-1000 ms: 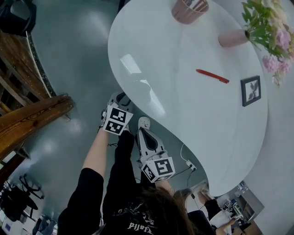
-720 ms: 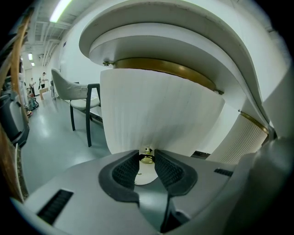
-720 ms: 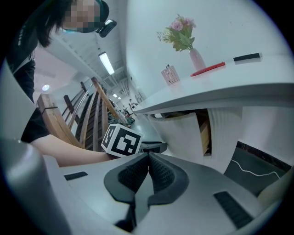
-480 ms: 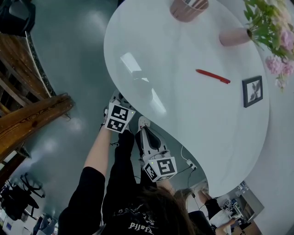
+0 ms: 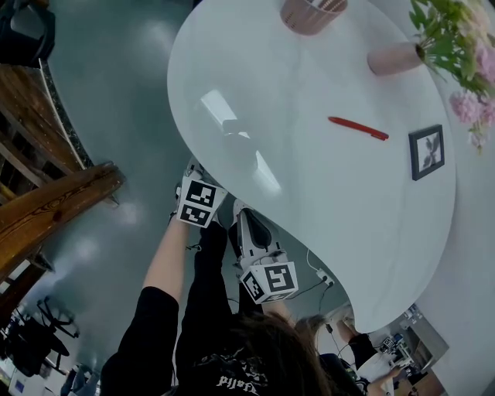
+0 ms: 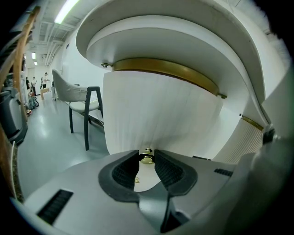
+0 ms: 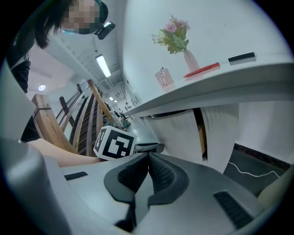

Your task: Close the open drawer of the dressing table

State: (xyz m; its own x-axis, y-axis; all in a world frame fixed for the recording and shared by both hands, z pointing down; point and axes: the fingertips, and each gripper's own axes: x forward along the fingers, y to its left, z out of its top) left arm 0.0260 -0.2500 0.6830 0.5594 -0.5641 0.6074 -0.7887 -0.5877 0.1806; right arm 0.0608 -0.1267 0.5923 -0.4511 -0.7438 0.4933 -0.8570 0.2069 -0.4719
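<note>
Grips the knob [image 6: 147,159] of the drawer [image 6: 156,110] in the left hand-held gripper [image 6: 147,154], right hand-held gripper [image 7: 148,157] closed and empty below the bench [image 5: 332,201].

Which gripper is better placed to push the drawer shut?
Left, I'd say. The left gripper grips the knob on the drawer front; the right gripper is shut, empty and off to the side.

The tabletop [image 5: 309,178] is glossy white, the pen [image 5: 357,128] red, the cup [image 5: 309,14] and vase [image 5: 394,59] pink, the frame [image 5: 426,152] black. The floor [image 5: 124,116] is grey-green. The drawer [image 6: 156,114] is ribbed white, its knob [image 6: 147,159] gold.
</note>
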